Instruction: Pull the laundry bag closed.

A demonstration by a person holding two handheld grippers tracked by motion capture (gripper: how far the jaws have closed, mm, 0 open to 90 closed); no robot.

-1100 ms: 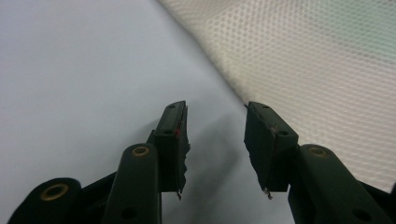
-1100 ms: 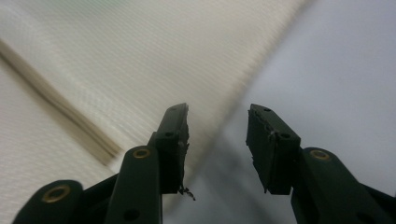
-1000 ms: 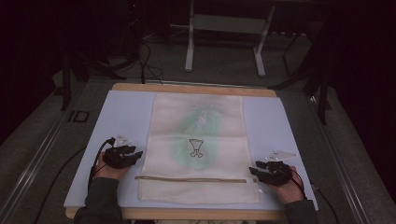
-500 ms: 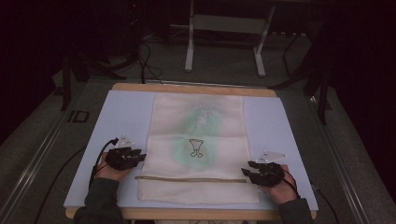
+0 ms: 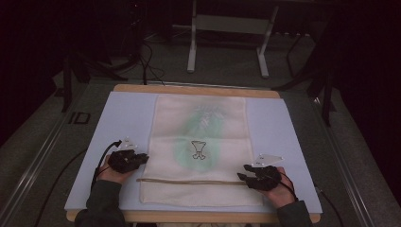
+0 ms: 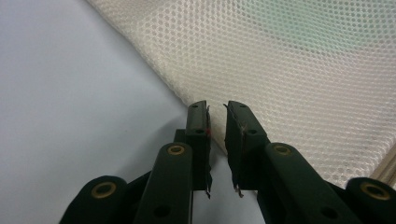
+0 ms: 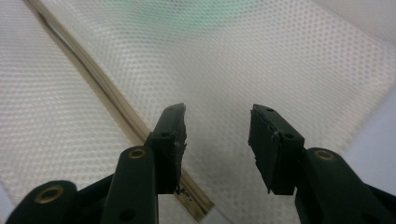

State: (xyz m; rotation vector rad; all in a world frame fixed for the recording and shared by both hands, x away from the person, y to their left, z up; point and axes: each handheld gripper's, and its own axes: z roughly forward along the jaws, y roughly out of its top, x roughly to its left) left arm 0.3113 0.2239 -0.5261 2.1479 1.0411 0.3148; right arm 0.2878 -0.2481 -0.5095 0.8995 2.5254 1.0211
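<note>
Cream mesh laundry bag [image 5: 201, 151] with tan zipper band [image 5: 189, 181]: light, limp, snag-prone. Take at side edges. Left claw [image 6: 215, 122] just closing over bag edge, small gap remaining; right claw [image 7: 217, 135] released above zipper end.

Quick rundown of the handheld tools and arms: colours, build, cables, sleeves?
Both tools are black. The left tool and right tool each carry a pale grey three-cornered plate on top and trail a thin black cable. In the gripper views, each has two flat black jaws on rounded black links with brass-coloured pivot pins. The person wears dark grey-green long sleeves.
</note>
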